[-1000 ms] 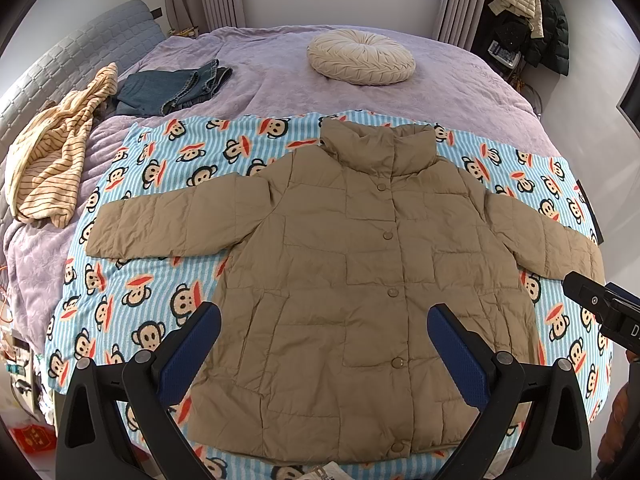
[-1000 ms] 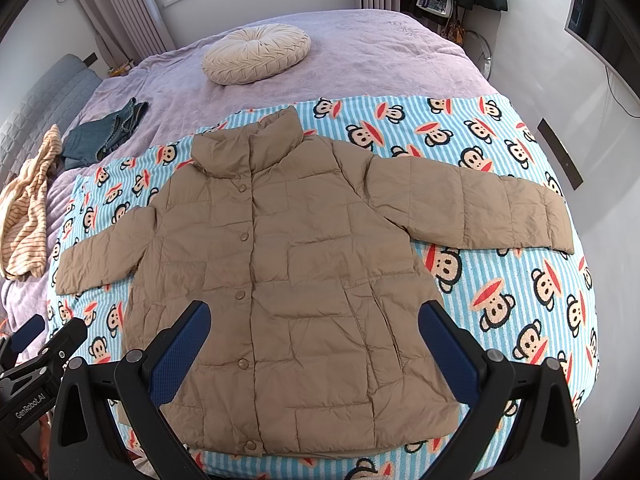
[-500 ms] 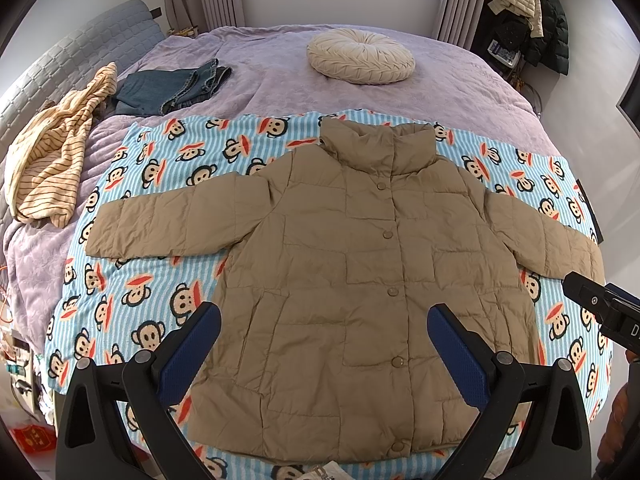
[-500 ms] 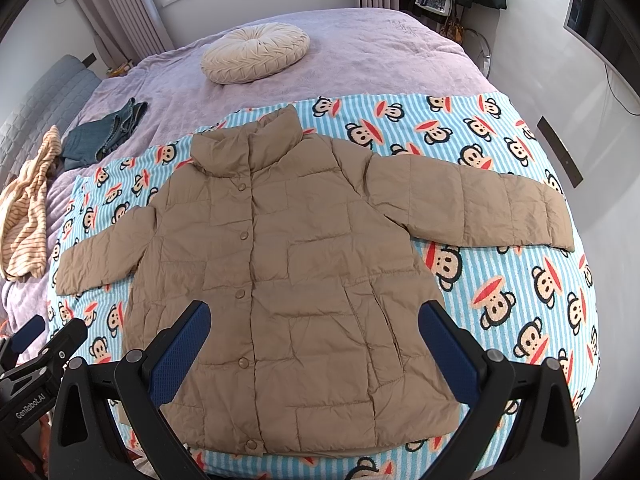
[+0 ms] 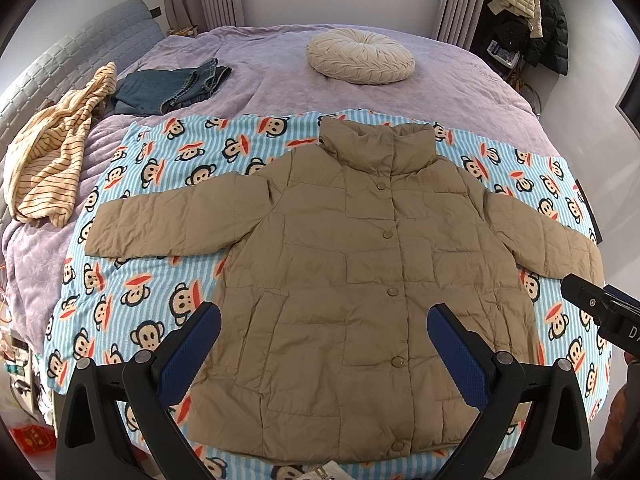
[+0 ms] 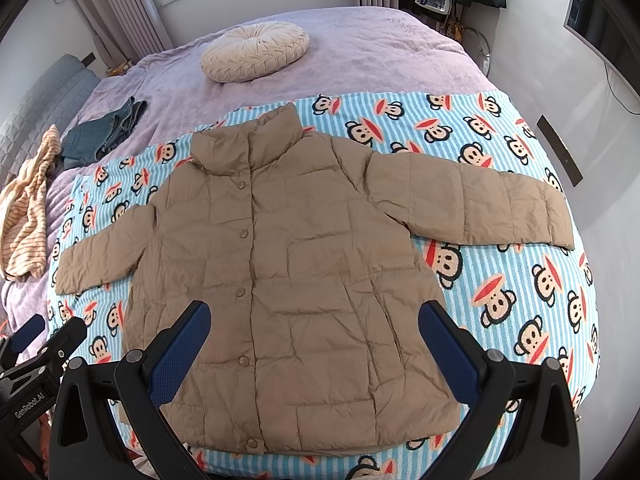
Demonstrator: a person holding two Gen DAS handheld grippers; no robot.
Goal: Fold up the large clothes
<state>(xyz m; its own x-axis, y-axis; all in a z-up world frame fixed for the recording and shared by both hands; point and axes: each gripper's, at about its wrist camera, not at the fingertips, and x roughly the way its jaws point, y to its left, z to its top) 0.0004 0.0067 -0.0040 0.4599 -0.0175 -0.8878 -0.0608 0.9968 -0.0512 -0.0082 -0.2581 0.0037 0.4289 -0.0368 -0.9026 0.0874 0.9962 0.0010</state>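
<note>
- Both grippers hang above the near edge of the bed: the left gripper (image 5: 324,330) with its blue-padded fingers (image 5: 192,354) spread wide and gripping nothing, the right gripper (image 6: 314,328) likewise spread wide with nothing between its pads.
- Between and beyond them, a tan puffer jacket (image 5: 360,264) lies flat and front-up, snapped closed, collar toward the window, both sleeves stretched out to the sides.
- The jacket rests on a blue-striped monkey-print blanket (image 5: 160,280), which covers the near part of a lavender bedspread (image 5: 260,80).
- A round cream pleated cushion (image 5: 360,56) sits on the bedspread beyond the collar, well apart from the jacket.
- Folded blue jeans (image 5: 168,88) lie toward the grey padded headboard (image 5: 72,52), just beside a crumpled yellow striped garment (image 5: 52,152).
- Dark coats (image 5: 548,20) hang in the far corner near the curtains.
- No container appears in either view.
</note>
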